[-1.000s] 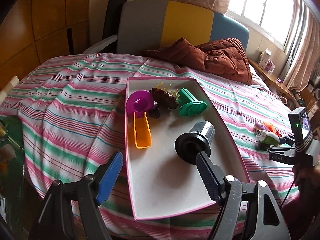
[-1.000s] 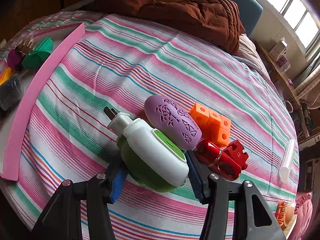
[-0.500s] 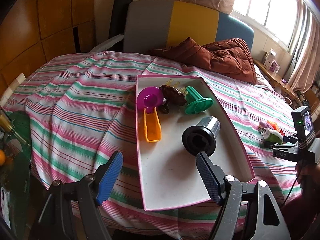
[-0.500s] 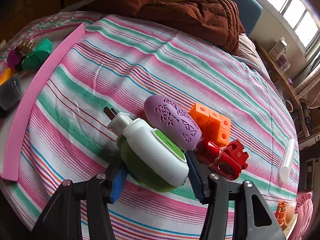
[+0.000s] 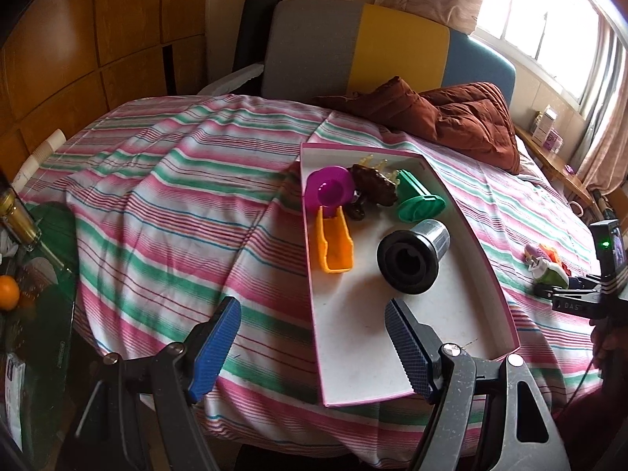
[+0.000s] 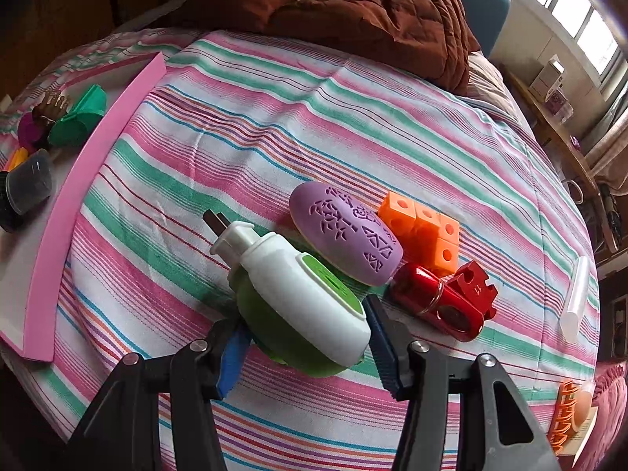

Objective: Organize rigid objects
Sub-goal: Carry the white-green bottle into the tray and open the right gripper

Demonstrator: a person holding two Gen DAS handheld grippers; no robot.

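Pink-rimmed and white inside, the tray [image 5: 396, 357] lies on the striped bedspread [image 5: 165, 204], running from 6 o'clock toward 12 in the left wrist view. Its far end holds a magenta funnel [image 5: 329, 190], a brown hair clip [image 5: 373, 188] just behind it and a green cone-shaped piece [image 5: 418, 200] at the clip's 3 o'clock. An orange scoop [image 5: 333, 245] lies at the funnel's 6 o'clock, and a black-and-silver cylinder [image 5: 412, 261] rests on its side near the tray's middle. The left gripper [image 5: 314, 337] hovers at the tray's near end with its blue pads spread wide, holding nothing.

At 3 o'clock in that view the right gripper [image 6: 306, 347] sits low over the bedspread, well apart from the tray. Seen from its own camera, its two blue pads press against either side of a white-and-green plug-in device [image 6: 298, 294], whose metal prongs point toward 10 o'clock. Whether the device is lifted off the cloth, I cannot tell. Touching it at 1 o'clock is a purple oval case [image 6: 345, 231] with cut-out patterns. Orange cubes [image 6: 422, 227] joined in a cluster sit just beside the case at its 3 o'clock, and a red metal piece [image 6: 443, 300] with a key ring lies at the cubes' 6 o'clock. A white tube [image 6: 575, 298] rests near the bed's edge at 3 o'clock. A brown quilt [image 6: 373, 15] is bunched at 12 o'clock.
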